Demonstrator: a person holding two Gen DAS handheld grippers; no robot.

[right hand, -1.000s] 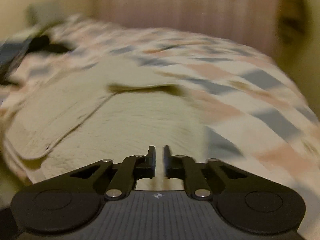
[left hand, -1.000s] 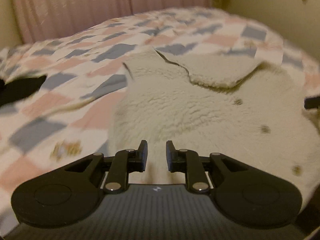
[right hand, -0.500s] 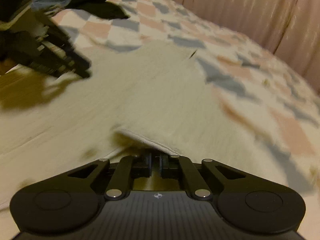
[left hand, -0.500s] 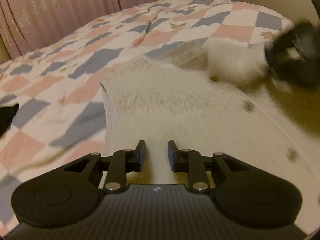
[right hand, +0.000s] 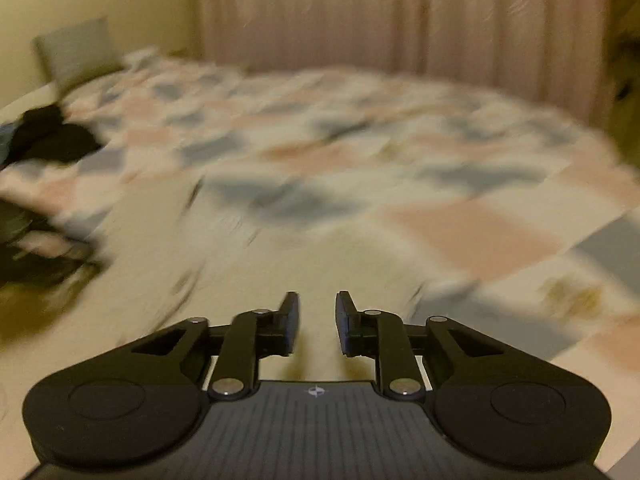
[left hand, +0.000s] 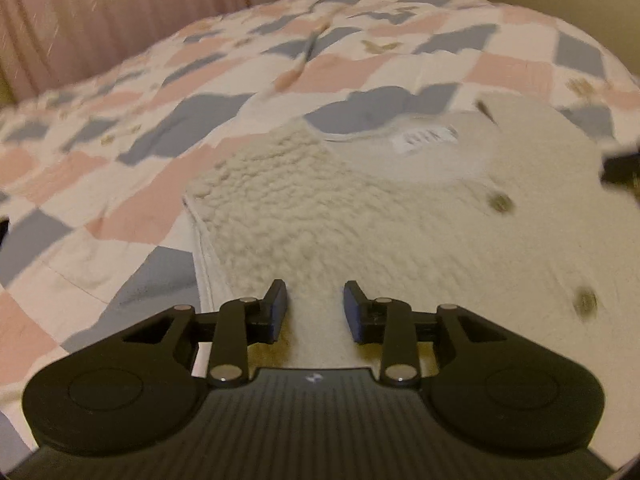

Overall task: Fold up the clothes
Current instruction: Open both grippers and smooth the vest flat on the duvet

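Observation:
A cream fleece garment (left hand: 360,216) with small dark buttons lies spread on the bed, its white neck label (left hand: 426,138) showing at the far edge. My left gripper (left hand: 315,296) is open and empty, just over the garment's near left part. My right gripper (right hand: 317,307) is open and empty above the same cream garment (right hand: 240,264); that view is blurred by motion. The tip of the right gripper (left hand: 622,166) shows at the right edge of the left wrist view.
The bed carries a pink, grey and white checked quilt (left hand: 160,128). Pink curtains (right hand: 400,12) hang behind it. Dark clothes (right hand: 52,140) and a grey pillow (right hand: 76,50) lie at the bed's far left in the right wrist view.
The right gripper was shut on a fold of the garment half a second ago; its jaws are now open and it has drawn back. The left gripper's jaws have opened wider.

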